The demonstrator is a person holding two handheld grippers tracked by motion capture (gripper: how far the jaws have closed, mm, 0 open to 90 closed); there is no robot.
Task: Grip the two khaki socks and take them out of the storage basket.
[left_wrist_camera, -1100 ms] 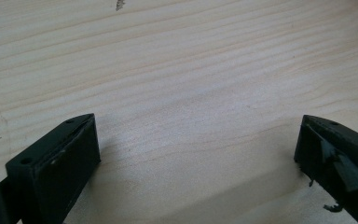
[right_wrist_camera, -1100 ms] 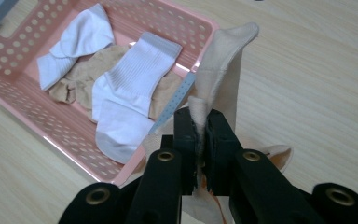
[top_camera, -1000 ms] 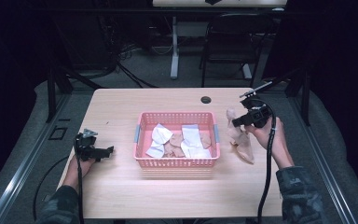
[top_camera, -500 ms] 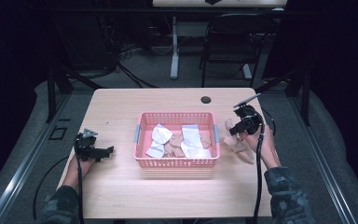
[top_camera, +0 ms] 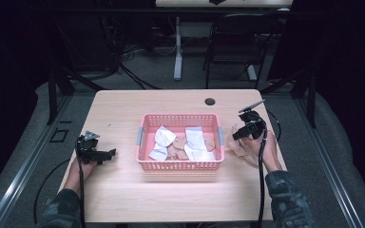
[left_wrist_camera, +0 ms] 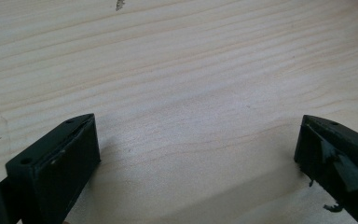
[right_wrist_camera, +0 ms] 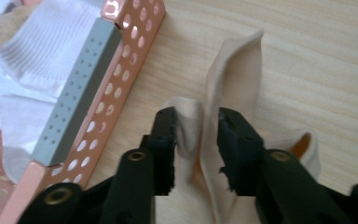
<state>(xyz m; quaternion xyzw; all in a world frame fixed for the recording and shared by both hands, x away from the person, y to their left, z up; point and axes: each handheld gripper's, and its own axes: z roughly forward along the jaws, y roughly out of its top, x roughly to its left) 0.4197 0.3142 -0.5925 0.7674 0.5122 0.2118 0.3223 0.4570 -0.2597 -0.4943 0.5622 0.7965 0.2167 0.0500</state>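
Right gripper (right_wrist_camera: 196, 135) jaws pinched onto a raised fold of the beige sock (right_wrist_camera: 235, 88), cloth bunched between them. The sock lies on the table (right_wrist_camera: 317, 56) just beside the right end of the pink basket (right_wrist_camera: 121, 88). In the right gripper view its long axis runs away from the jaws, far end pointing up-frame and standing up as a ridge, roughly parallel to the basket's end wall. The open cuff is at lower right by the jaw. In the high view right gripper (top_camera: 247, 128) is at the basket's right side, sock (top_camera: 240, 147) partly under the hand. The basket holds white and tan socks (top_camera: 183, 142). Left gripper (top_camera: 100, 154) rests on the table, well left of the basket; its jaws stand wide apart over bare wood, holding nothing.
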